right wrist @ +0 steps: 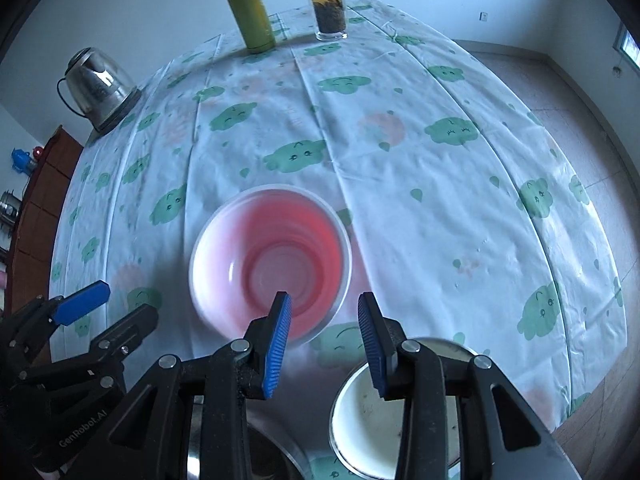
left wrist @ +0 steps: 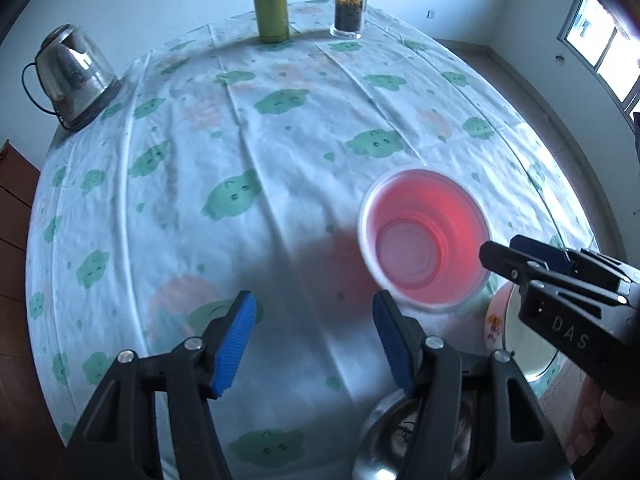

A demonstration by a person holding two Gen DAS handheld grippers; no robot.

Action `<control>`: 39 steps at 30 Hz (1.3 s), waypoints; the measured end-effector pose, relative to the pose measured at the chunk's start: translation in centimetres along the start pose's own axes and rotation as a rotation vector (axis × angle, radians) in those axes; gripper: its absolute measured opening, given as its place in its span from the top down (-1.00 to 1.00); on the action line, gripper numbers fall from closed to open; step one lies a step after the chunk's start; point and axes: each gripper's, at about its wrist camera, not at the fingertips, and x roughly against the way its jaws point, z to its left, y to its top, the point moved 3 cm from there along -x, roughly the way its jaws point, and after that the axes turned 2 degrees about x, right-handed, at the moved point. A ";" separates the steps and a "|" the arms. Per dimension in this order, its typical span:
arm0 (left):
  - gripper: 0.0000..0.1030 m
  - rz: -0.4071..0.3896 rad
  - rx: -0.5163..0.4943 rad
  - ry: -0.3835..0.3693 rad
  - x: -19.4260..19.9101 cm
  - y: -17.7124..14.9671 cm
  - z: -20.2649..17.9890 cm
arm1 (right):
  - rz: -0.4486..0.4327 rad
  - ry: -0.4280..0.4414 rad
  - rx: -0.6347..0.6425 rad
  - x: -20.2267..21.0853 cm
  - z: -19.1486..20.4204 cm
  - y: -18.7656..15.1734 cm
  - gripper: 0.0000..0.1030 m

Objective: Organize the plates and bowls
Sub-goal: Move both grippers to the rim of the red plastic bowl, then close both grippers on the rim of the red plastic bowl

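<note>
A translucent pink bowl (right wrist: 272,260) stands upright on the cloud-print tablecloth (right wrist: 440,220). My right gripper (right wrist: 324,299) hangs over its near rim, one fingertip (right wrist: 282,312) over the bowl's inside and the other outside. The jaws stand apart and press on nothing. In the left wrist view the pink bowl (left wrist: 424,240) lies ahead to the right, with the right gripper (left wrist: 502,249) at its right rim. My left gripper (left wrist: 313,300) is open over bare cloth, left of the bowl. A steel bowl (left wrist: 384,432) and a white dish (right wrist: 360,420) sit near the front edge, partly hidden by the fingers.
A glass kettle (right wrist: 100,88) stands at the far left. A green flask (right wrist: 250,12) and a glass tea bottle (right wrist: 328,0) stand at the far edge. The table's right edge (right wrist: 592,360) drops to the floor. A wooden cabinet (right wrist: 44,200) is on the left.
</note>
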 end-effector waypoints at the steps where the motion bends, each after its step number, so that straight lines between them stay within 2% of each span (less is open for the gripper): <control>1: -0.16 0.005 -0.001 -0.004 -0.2 0.2 -0.3 | 0.003 0.001 -0.002 -0.2 -0.2 0.2 0.27; 4: -0.16 0.019 -0.012 0.007 -1.2 0.6 -0.9 | 0.015 0.011 -0.008 -0.6 -0.6 0.6 0.27; 8: 0.02 0.036 -0.019 0.010 -2.0 0.9 -1.3 | 0.029 0.023 -0.012 -1.2 -1.0 1.1 0.27; 14: 0.04 0.061 -0.016 0.011 -3.2 1.2 -1.6 | 0.053 0.039 -0.012 -2.2 -1.2 1.2 0.28; 17: 0.06 0.069 -0.013 0.007 -3.5 1.2 -1.8 | 0.076 0.044 -0.001 -2.7 -1.0 1.1 0.41; 18: 0.12 0.067 -0.015 0.001 -3.4 1.2 -1.9 | 0.077 0.051 0.003 -2.8 -0.9 1.0 0.49; 19: 0.31 0.067 -0.017 -0.004 -3.4 1.2 -2.0 | 0.076 0.060 0.008 -2.8 -0.8 0.9 0.70; 20: 0.56 0.072 -0.019 -0.014 -3.4 1.2 -2.1 | 0.075 0.069 0.010 -2.7 -0.7 0.8 0.74; 22: 0.72 0.077 -0.025 -0.031 -3.2 1.3 -2.5 | 0.069 0.086 0.007 -2.5 -0.6 0.7 0.78; 24: 0.72 0.068 -0.042 -0.016 -3.1 1.3 -2.8 | 0.063 0.094 0.014 -2.2 -0.4 0.7 0.79; 31: 0.76 0.058 -0.024 -0.036 -2.1 1.2 -2.3 | 0.064 0.111 0.014 -1.7 -0.1 0.6 0.79; 39: 0.76 0.038 -0.017 -0.043 0.9 0.5 -1.6 | 0.047 0.142 0.039 1.3 1.0 0.2 0.79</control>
